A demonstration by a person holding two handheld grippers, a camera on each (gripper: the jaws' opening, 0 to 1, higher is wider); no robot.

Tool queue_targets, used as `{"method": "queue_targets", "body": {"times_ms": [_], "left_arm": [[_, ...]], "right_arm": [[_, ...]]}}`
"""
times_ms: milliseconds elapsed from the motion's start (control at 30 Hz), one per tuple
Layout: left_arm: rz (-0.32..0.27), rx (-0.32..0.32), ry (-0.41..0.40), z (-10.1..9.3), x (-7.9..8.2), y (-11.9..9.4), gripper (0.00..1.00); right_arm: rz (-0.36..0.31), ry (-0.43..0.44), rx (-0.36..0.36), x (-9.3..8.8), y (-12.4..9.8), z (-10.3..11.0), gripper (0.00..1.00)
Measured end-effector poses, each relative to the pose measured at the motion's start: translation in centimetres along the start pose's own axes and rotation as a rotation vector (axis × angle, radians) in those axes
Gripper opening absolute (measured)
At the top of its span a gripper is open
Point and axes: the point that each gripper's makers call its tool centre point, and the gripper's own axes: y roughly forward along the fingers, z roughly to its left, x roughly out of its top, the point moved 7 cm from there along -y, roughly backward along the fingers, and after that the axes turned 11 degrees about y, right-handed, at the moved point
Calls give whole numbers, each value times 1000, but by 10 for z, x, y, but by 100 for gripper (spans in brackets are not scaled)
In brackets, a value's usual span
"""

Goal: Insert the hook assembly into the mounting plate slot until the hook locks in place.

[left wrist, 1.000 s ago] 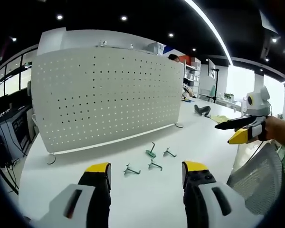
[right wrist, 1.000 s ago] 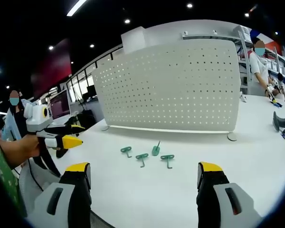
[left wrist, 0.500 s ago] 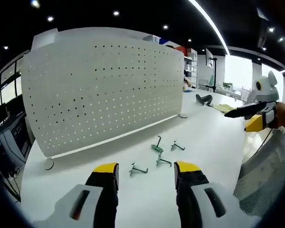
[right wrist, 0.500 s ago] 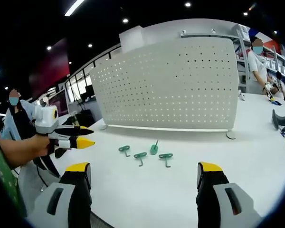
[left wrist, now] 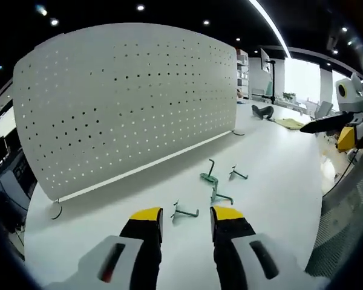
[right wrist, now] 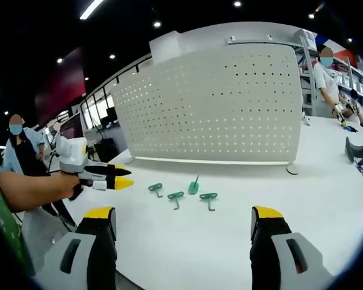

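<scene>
My left gripper (left wrist: 186, 216) hangs low over the white table (left wrist: 278, 175), its yellow-tipped jaws a narrow gap apart and empty; just beyond them lie four green hooks (left wrist: 213, 184), loose on the tabletop, the nearest hook (left wrist: 183, 211) right ahead of the tips; behind them the white perforated mounting plate (left wrist: 127, 103) stands upright on its feet. My right gripper (right wrist: 184, 220) has its jaws wide apart, clamped on nothing, well short of the hooks (right wrist: 180, 192); in its view the left gripper (right wrist: 112, 176) comes in from the left, held in my hand (right wrist: 60, 184).
</scene>
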Motion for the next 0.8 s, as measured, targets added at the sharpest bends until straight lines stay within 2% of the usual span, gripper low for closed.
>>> {"method": "queue_targets", "body": {"times_ms": [133,433,800], "left_arm": [[28,-7,25,2,-5,11,29],[73,-22,20,6,-18,30,24],[112,-40,45,6,-30,44,18]], "right_arm": [[3,1,-6,0,0,-2,94],[17,1,-16,0,2,-6,93],[16,9,-26,2,4,-11,93]]}}
